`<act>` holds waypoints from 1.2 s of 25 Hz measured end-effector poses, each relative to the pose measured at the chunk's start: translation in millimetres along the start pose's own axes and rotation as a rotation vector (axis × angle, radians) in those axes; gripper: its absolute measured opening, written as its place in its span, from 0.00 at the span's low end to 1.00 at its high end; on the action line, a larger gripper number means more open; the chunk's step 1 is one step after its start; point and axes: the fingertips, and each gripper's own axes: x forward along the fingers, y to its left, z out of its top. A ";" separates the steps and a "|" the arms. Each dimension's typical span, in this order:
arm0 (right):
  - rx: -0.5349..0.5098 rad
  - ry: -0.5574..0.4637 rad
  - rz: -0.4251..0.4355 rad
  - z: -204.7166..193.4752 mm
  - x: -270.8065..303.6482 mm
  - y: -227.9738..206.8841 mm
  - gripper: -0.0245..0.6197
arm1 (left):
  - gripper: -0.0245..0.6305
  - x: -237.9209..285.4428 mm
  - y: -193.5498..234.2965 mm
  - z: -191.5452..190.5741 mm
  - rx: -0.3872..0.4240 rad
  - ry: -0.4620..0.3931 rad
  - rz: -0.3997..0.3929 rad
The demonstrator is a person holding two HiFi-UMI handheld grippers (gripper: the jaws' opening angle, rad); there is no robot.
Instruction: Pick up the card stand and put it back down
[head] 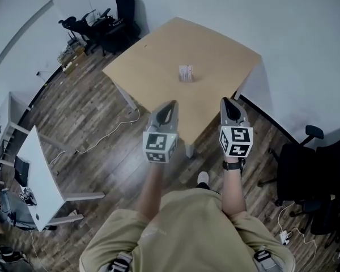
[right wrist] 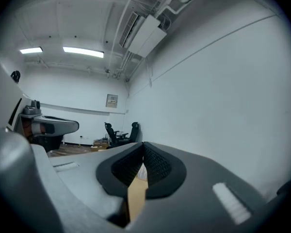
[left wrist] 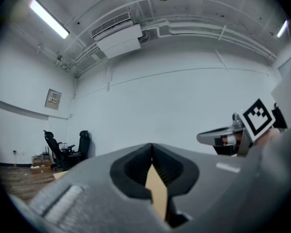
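Note:
A small clear card stand (head: 186, 73) with white cards stands upright near the middle of a light wooden table (head: 153, 67). My left gripper (head: 171, 103) hovers at the table's near edge, jaws shut with nothing in them. My right gripper (head: 229, 101) is level with it, further right, also shut and empty. Both point toward the stand and are well short of it. In the left gripper view the left gripper (left wrist: 152, 148) has its jaw tips together, and the right gripper (left wrist: 203, 138) shows beside it. A white sliver of the card stand (right wrist: 141, 173) peeks between the jaws in the right gripper view.
Black office chairs (head: 110, 21) and boxes stand at the far left by the wall. A white desk (head: 39, 174) is at the left, and a cable (head: 107, 132) runs over the wooden floor. Another black chair (head: 306, 169) is at the right. A white wall runs behind the table.

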 end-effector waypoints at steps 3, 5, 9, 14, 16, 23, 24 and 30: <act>0.006 -0.032 -0.003 10.7 25.1 -38.7 0.05 | 0.04 33.6 8.4 5.8 -0.005 -0.009 0.046; 0.014 -0.005 0.017 -0.2 45.2 -50.2 0.05 | 0.04 49.8 18.6 -1.4 -0.072 0.002 0.075; -0.029 0.091 0.053 -39.5 86.9 -61.5 0.05 | 0.04 85.4 23.3 -17.7 -0.147 0.034 0.054; -0.030 0.136 0.167 -65.7 136.6 -43.8 0.05 | 0.04 129.7 43.5 -51.1 -0.145 0.067 -0.019; -0.033 0.153 0.174 -71.4 157.9 -47.6 0.05 | 0.04 154.2 51.3 -63.7 -0.150 0.076 -0.065; 0.014 0.241 0.151 -96.3 233.3 -75.8 0.05 | 0.04 236.7 89.7 -117.3 -0.115 0.144 -0.148; 0.019 0.255 0.145 -103.4 245.2 -78.5 0.05 | 0.04 247.1 97.1 -125.8 -0.140 0.157 -0.156; 0.078 0.381 0.130 -162.7 298.9 -83.6 0.05 | 0.09 297.1 142.5 -179.5 -0.215 0.238 -0.160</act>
